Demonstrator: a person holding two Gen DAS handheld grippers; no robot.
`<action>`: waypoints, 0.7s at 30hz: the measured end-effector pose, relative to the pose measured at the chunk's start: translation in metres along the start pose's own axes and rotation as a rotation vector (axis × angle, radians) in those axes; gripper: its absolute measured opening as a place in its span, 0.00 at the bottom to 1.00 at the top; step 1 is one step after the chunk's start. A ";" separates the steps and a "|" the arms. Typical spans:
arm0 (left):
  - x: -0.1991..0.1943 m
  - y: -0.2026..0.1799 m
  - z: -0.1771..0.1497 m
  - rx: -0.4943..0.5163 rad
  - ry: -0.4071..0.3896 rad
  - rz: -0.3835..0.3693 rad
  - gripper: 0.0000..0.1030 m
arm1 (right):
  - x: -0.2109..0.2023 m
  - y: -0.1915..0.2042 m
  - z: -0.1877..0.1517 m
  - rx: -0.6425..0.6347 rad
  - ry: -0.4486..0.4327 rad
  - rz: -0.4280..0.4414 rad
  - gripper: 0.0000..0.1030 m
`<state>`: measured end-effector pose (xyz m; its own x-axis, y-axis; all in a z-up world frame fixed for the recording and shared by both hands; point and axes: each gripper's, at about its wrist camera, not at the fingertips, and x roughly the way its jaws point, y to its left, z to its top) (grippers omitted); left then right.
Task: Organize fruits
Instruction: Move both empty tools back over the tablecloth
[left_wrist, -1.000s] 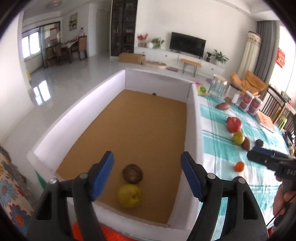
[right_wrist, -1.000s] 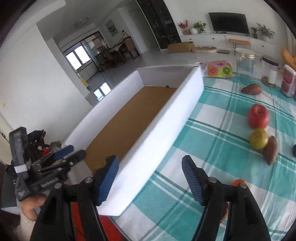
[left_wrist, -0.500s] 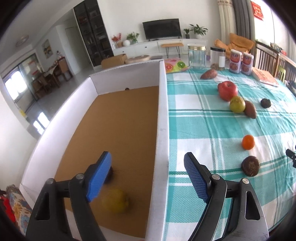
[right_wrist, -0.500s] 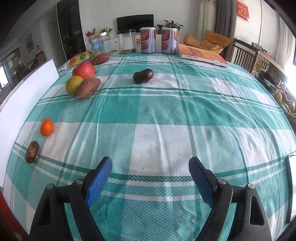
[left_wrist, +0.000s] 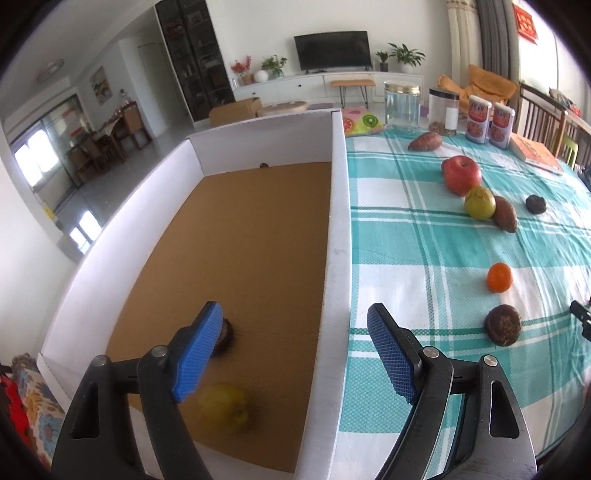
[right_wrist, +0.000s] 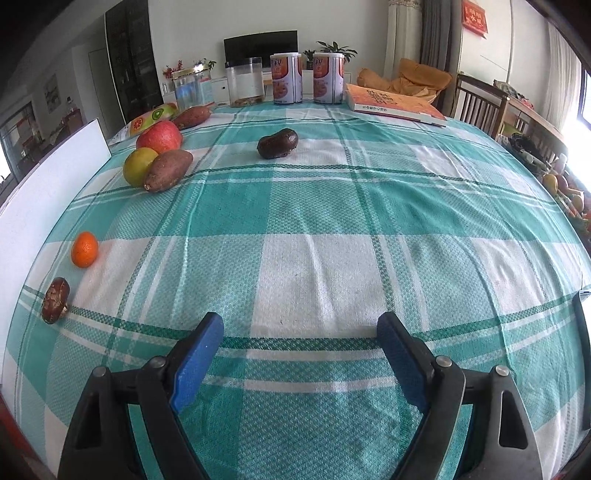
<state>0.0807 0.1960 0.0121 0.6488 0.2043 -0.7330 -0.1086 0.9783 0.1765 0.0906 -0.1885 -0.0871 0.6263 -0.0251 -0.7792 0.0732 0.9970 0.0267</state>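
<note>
A white box with a brown floor holds a yellow pear and a dark round item at its near end. My left gripper is open and empty, straddling the box's right wall. On the checked cloth lie a red apple, a yellow-green fruit, a sweet potato, an orange and a mushroom. My right gripper is open and empty above bare cloth; the orange and mushroom lie to its left.
A second sweet potato, a dark lump, jars, two cans, a book and a fruit-print packet stand at the table's far side. Chairs stand at the right.
My left gripper swung from over the box's middle to its right wall, bringing the table into view. My right gripper swung from the box wall to over the open cloth.
</note>
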 end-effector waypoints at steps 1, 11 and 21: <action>0.000 -0.001 -0.001 0.003 0.003 0.000 0.81 | 0.000 0.001 0.000 -0.002 0.001 -0.002 0.83; -0.012 -0.002 0.003 -0.010 -0.054 0.060 0.84 | 0.000 0.001 0.000 -0.004 0.004 0.008 0.86; -0.083 -0.066 -0.004 0.000 -0.281 -0.073 0.99 | 0.000 0.001 0.000 0.000 0.004 0.015 0.87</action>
<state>0.0309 0.1145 0.0591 0.8383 0.1153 -0.5328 -0.0535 0.9901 0.1300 0.0908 -0.1876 -0.0873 0.6244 -0.0095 -0.7811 0.0635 0.9972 0.0386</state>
